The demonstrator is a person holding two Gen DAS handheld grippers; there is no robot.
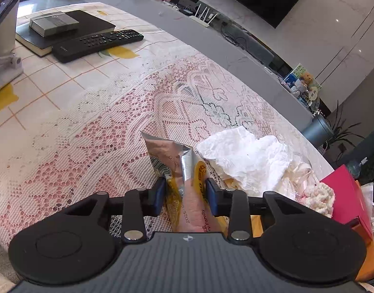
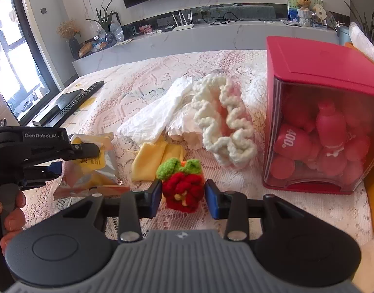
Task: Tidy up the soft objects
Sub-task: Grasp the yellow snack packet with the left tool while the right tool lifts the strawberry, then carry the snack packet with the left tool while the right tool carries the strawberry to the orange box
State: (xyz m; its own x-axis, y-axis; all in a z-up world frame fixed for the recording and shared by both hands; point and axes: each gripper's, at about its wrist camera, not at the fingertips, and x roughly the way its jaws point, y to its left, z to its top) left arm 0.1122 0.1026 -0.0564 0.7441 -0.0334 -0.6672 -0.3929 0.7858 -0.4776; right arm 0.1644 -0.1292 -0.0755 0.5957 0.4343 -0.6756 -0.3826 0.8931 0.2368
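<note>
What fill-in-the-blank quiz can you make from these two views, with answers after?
1. The left gripper has a foil ____ between its fingers.
2. The knitted flower between the right gripper's fingers is ____ with green leaves.
3. The box of plush toys is ____.

Answers: packet; red; red

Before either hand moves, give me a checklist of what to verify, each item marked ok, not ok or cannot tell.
1. Left gripper has the snack wrapper between its pads: ok.
2. Pads actually pressing the wrapper: cannot tell.
3. Right gripper straddles the red crochet flower: ok.
4. Firm grip on the flower: cannot tell; gaps show beside it.
5. White tissue and white crochet piece clear of both grippers: ok.
6. Red box has a usable opening: cannot tell.
</note>
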